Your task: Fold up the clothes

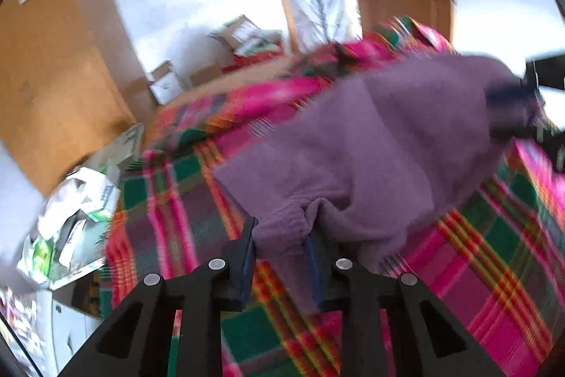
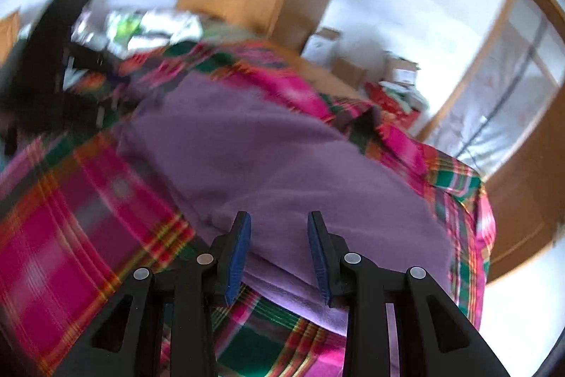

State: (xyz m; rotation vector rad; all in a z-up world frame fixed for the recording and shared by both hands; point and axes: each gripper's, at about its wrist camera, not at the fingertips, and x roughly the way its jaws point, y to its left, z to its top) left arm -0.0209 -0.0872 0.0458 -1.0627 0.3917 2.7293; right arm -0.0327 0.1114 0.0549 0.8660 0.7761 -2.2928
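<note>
Two grippers work one purple garment [image 1: 370,143] spread on a plaid blanket [image 1: 494,253]. Its bunched near edge sits between the left gripper [image 1: 280,235] fingers, which pinch it. Under the right gripper [image 2: 279,228], jaws parted, the cloth lies flat.

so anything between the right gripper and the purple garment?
Nothing visible. The right gripper stands open directly over the purple garment, which lies on the plaid blanket with no other item on it.
</note>
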